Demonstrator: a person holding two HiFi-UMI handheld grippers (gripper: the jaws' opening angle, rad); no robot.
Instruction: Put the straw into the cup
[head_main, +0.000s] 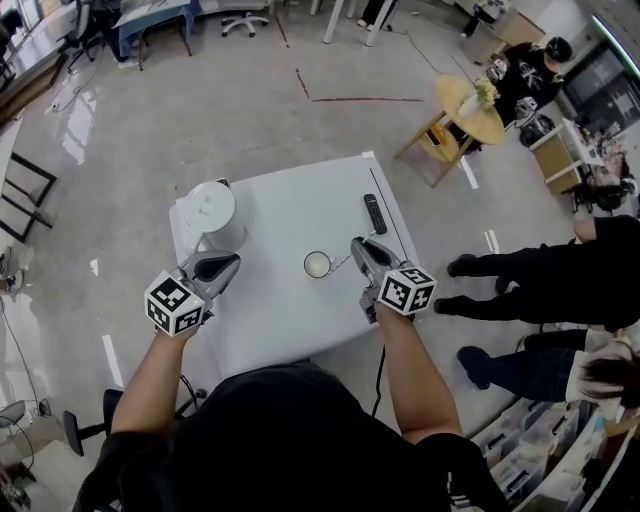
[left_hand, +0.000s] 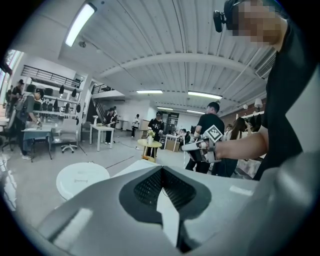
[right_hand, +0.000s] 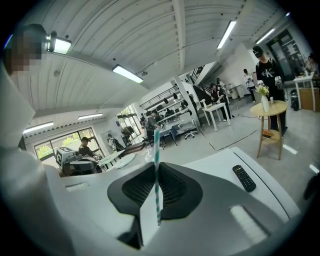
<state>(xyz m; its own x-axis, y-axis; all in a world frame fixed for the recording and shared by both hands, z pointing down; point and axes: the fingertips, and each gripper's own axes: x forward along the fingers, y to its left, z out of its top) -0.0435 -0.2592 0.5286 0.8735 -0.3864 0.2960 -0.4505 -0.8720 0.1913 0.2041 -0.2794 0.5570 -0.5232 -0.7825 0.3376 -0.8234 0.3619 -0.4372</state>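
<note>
The striped straw (right_hand: 156, 145) is clamped crosswise in the closed right gripper (head_main: 358, 247), just right of the cup (head_main: 317, 264) at frame centre, seemingly for lowering in, while the left gripper (head_main: 222, 266) is shut on nothing.

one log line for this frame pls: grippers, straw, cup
left gripper: shut, empty | right gripper: shut on straw | cup: on table, between grippers | stage: straw not yet in cup

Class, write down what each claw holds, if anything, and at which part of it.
Right claw: the striped straw, pinched along its lower part, top end sticking out past the tips. Left claw: shut, nothing held.
</note>
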